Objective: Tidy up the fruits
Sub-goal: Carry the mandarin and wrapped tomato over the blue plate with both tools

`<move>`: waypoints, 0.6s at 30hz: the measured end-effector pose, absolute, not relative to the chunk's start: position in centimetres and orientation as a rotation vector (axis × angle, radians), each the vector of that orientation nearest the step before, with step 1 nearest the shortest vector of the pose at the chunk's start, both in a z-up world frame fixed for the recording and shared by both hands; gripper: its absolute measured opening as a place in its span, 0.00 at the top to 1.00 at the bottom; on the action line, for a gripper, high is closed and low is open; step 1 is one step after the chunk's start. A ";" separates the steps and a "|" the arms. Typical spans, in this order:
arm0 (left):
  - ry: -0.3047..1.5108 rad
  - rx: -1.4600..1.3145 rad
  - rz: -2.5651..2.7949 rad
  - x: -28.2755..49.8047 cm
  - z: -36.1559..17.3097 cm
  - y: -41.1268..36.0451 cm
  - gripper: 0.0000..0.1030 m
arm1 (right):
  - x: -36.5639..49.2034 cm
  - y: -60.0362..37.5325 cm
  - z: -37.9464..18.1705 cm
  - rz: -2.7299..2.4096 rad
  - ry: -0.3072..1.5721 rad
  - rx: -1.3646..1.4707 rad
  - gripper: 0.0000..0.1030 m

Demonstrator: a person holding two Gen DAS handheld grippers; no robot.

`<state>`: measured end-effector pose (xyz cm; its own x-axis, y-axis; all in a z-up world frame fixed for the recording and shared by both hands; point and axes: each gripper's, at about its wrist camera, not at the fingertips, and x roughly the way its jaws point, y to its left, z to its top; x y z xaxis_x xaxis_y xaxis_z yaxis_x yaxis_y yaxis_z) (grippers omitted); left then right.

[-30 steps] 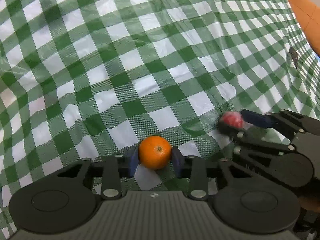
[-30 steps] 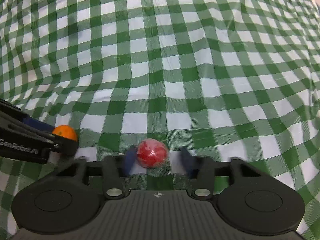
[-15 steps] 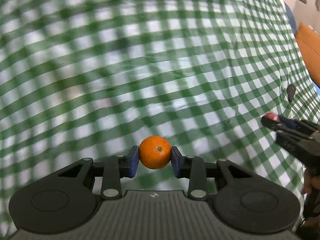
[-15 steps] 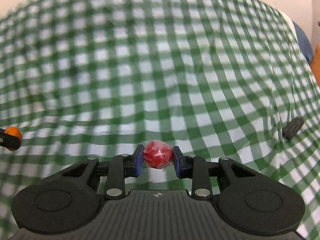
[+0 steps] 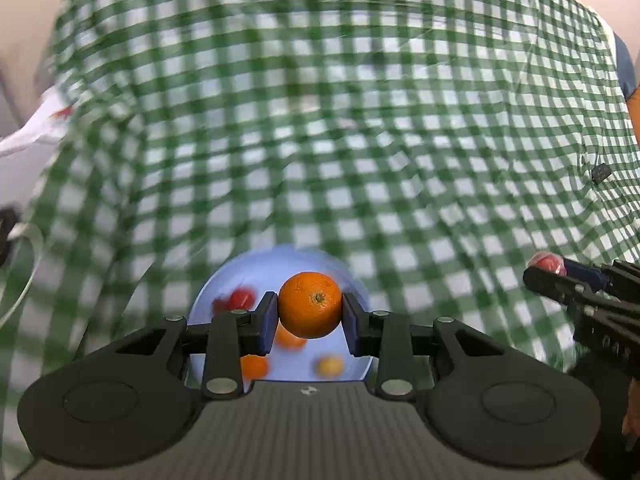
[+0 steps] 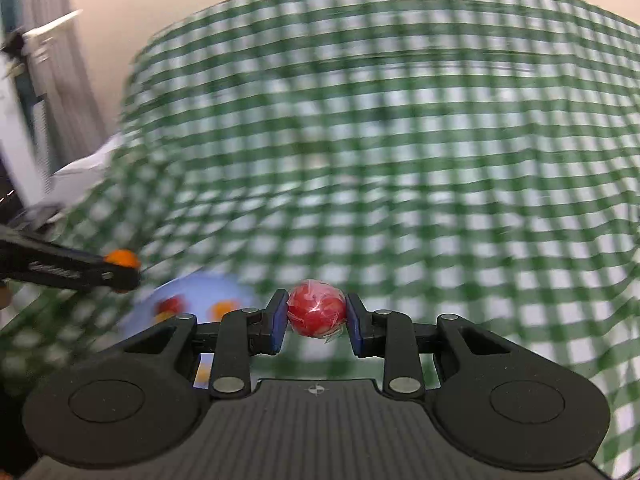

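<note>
My left gripper (image 5: 310, 316) is shut on an orange (image 5: 310, 305) and holds it in the air above a pale blue bowl (image 5: 224, 284). The bowl holds a red fruit (image 5: 239, 299) and several small orange and yellow fruits, all blurred. My right gripper (image 6: 316, 318) is shut on a red fruit in clear wrap (image 6: 317, 314), lifted above the tablecloth to the right of the bowl (image 6: 188, 286). The left wrist view shows the right gripper (image 5: 548, 270) at the right edge. The right wrist view shows the left gripper (image 6: 120, 266) at the left, over the bowl.
A green-and-white checked tablecloth (image 5: 360, 140) covers the table. A small dark object (image 5: 601, 173) lies on it at the far right. White things (image 5: 36, 132) sit beyond the table's left edge, and something orange (image 5: 634, 104) shows past the right edge.
Both grippers have lifted off the cloth with their fruits and swung left. The blue bowl with fruit has come into both views. The table's far edge and the wall now show.
</note>
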<state>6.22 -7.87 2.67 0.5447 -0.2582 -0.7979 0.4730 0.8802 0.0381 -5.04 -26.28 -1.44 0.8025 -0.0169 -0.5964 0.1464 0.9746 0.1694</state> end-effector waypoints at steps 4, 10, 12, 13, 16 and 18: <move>0.908 0.241 -0.417 3.5 2.7 -4.4 0.64 | -7.2 -21.5 -0.6 -0.002 0.661 0.174 0.69; 0.921 0.194 -0.409 0.6 2.5 -0.8 0.64 | -9.4 -16.5 -0.4 0.079 0.695 0.132 0.69; 0.920 0.184 -0.404 0.0 2.3 -0.2 0.64 | -9.7 -15.4 -0.4 0.092 0.705 0.115 0.69; 0.921 0.182 -0.401 -0.2 2.2 -0.1 0.64 | -9.7 -15.0 -0.4 0.097 0.708 0.108 0.69; 0.913 0.172 -0.393 -0.7 2.3 0.9 0.64 | -9.8 -14.0 -0.3 0.107 0.708 0.087 0.69; 0.909 0.164 -0.388 -0.8 2.4 1.4 0.64 | -9.8 -13.6 -0.1 0.109 0.705 0.072 0.69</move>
